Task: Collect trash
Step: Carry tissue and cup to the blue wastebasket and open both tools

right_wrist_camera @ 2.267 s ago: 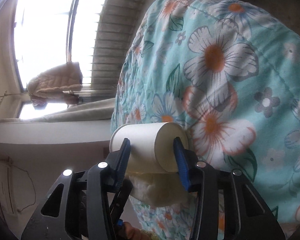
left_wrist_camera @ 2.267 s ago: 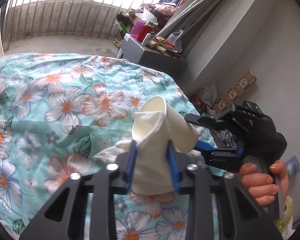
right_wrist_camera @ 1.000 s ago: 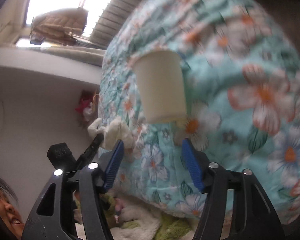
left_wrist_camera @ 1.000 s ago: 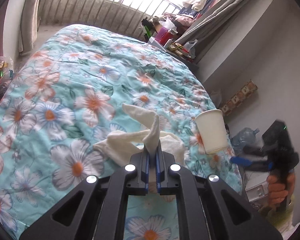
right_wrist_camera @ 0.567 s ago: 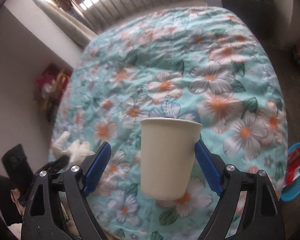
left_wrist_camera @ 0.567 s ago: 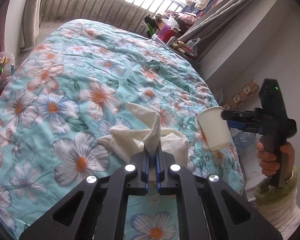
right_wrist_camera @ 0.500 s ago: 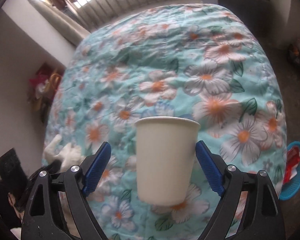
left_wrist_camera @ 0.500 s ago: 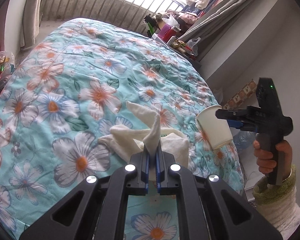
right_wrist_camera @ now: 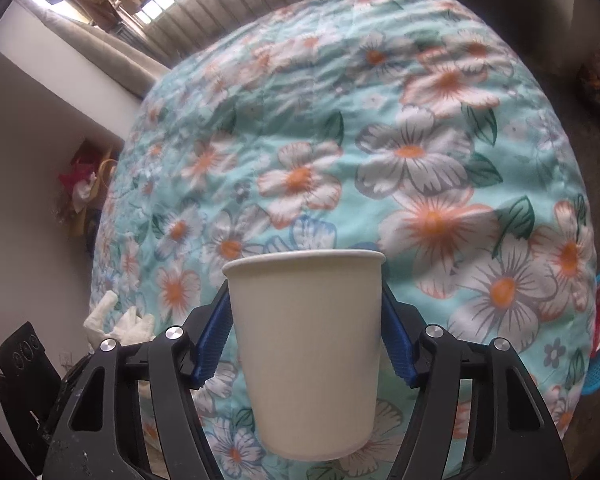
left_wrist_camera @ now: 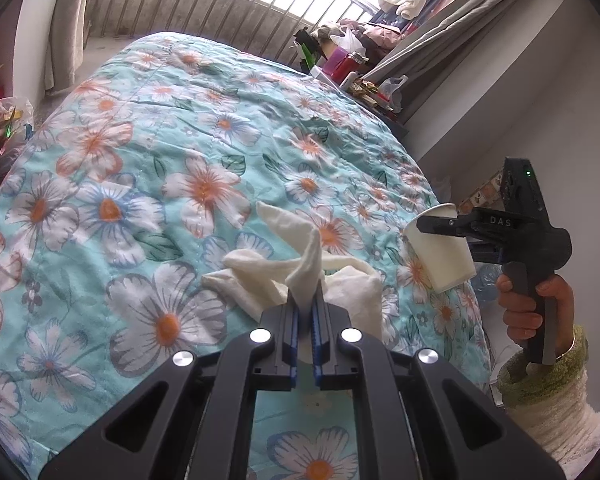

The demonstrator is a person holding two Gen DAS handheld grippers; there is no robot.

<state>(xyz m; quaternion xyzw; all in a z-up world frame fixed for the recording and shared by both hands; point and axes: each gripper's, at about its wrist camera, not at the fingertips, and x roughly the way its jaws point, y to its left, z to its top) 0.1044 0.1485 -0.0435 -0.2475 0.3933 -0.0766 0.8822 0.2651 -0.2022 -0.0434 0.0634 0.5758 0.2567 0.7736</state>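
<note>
A floral quilt [left_wrist_camera: 148, 152] covers the bed. Above its edge, the right gripper [right_wrist_camera: 306, 344] clamps an upright paper cup [right_wrist_camera: 306, 356] (mouth up, probably to receive trash). The left gripper [left_wrist_camera: 305, 316] pinches a crumpled white tissue [left_wrist_camera: 300, 268], lifting it off the quilt.

A bed with a floral quilt [left_wrist_camera: 148, 152] carries a crumpled white tissue [left_wrist_camera: 260, 276], seemingly resting on it.

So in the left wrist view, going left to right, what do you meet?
Plastic bag on the floor → crumpled white tissue in the left hand-held gripper → white paper cup → right hand-held gripper → person's hand.
</note>
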